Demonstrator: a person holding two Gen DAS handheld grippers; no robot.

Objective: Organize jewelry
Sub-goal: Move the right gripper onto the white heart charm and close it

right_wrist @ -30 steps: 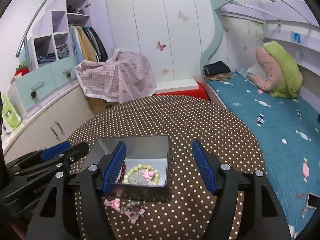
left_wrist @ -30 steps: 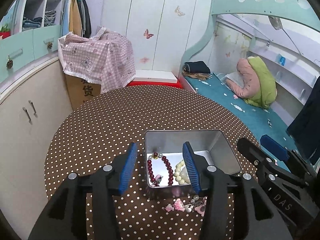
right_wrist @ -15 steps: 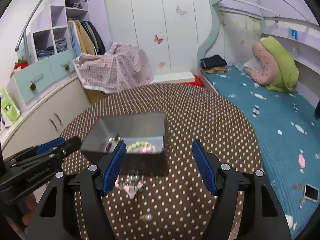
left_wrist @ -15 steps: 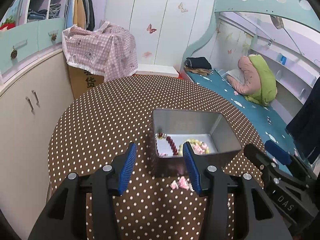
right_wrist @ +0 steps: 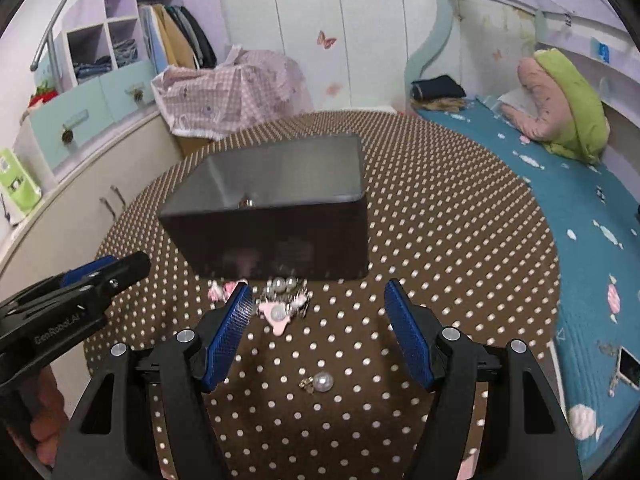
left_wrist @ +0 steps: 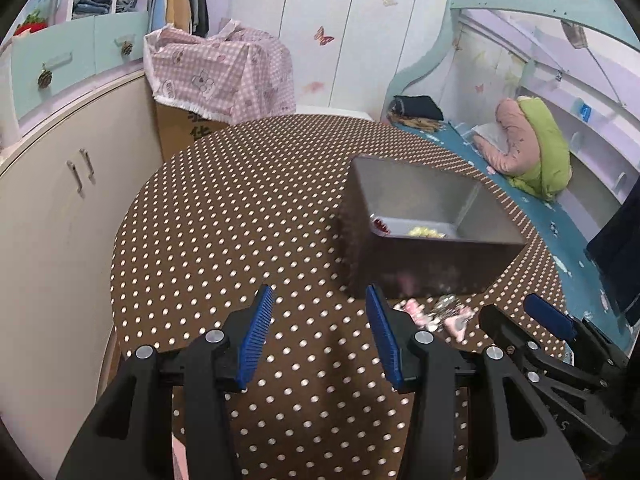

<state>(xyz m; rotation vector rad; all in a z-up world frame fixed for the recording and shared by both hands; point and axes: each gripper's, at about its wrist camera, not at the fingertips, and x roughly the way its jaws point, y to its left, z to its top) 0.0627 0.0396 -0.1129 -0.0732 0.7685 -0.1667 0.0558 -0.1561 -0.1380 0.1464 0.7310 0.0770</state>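
A grey metal tin (left_wrist: 424, 236) (right_wrist: 276, 216) stands on the brown polka-dot table (left_wrist: 240, 220). A red bead bracelet (left_wrist: 381, 225) and a pale yellow-green bracelet (left_wrist: 425, 232) lie inside it. A heap of pink and pearl trinkets (right_wrist: 282, 300) (left_wrist: 438, 314) lies on the cloth just in front of the tin. A single pearl earring (right_wrist: 320, 382) lies nearer me. My left gripper (left_wrist: 320, 340) is open and empty, left of the tin. My right gripper (right_wrist: 320, 328) is open and empty, above the cloth between the heap and the earring.
A blue bed (right_wrist: 560, 184) with a pink and green cushion (right_wrist: 560, 100) runs along the table's right side. White cabinets (left_wrist: 52, 208) stand left. A checked pink cloth covers a box (left_wrist: 220, 68) behind the table. A phone (right_wrist: 628, 368) lies on the bed.
Both grippers have pulled back and lower from the tin. I now see the tin's side wall rather than down into it. The pearl earring has come into the right wrist view.
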